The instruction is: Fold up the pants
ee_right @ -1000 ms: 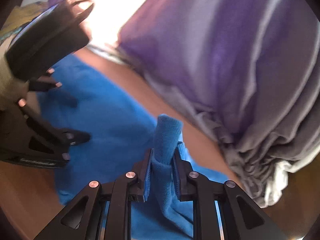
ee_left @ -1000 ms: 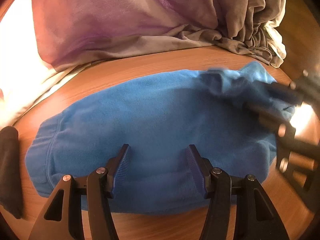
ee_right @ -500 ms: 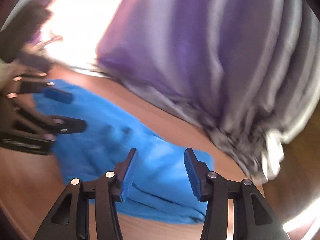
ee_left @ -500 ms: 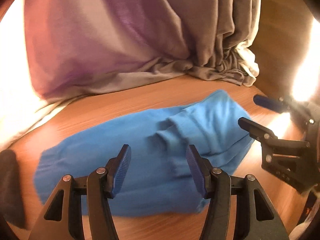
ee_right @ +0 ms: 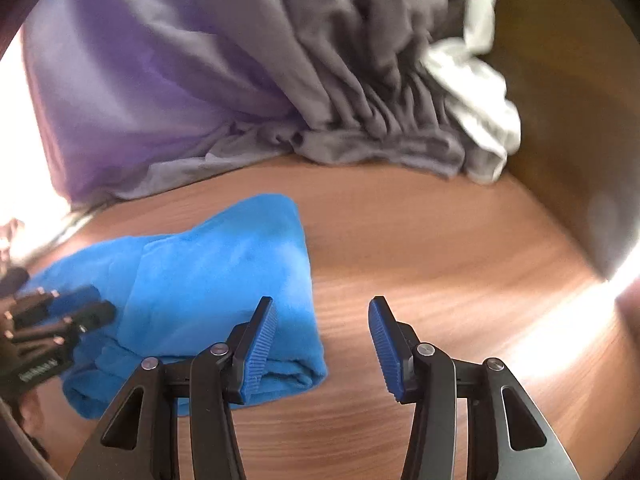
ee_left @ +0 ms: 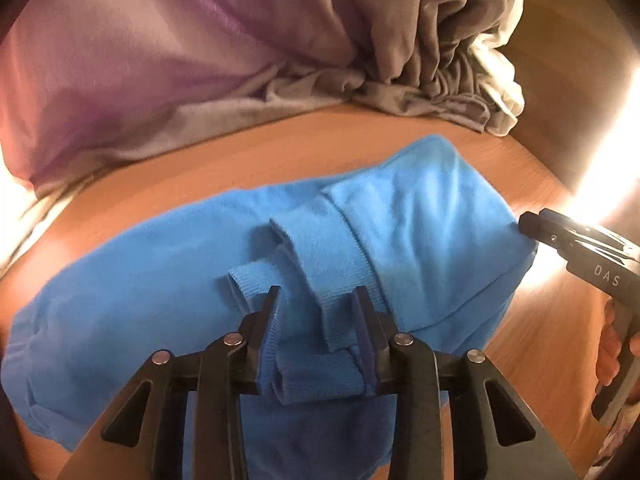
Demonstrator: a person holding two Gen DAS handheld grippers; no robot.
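Blue fleece pants (ee_left: 420, 220) lie folded on the wooden table (ee_left: 280, 152), leg ends laid back over the body. Their ribbed cuffs (ee_left: 332, 280) bunch up between the jaws of my left gripper (ee_left: 317, 300), which are closing with the pads against the fabric. My right gripper (ee_right: 322, 308) is open over bare wood, just right of the pants' folded end (ee_right: 220, 264); nothing is between its fingers. In the left wrist view the right gripper (ee_left: 532, 226) sits at the pants' right edge. In the right wrist view the left gripper (ee_right: 60, 312) shows over the pants at far left.
A heap of grey and purple cloth (ee_left: 420, 72) hangs along the table's back edge, also in the right wrist view (ee_right: 360, 120). A wooden panel (ee_right: 560, 120) closes the right side. A hand (ee_left: 612, 352) holds the right gripper's handle. Bright glare falls at both sides.
The right gripper let go of the pant-leg end, opened and swung off to the right. The leg ends now lie folded over the pants. The left gripper moved onto the cuffs and its jaws narrowed.
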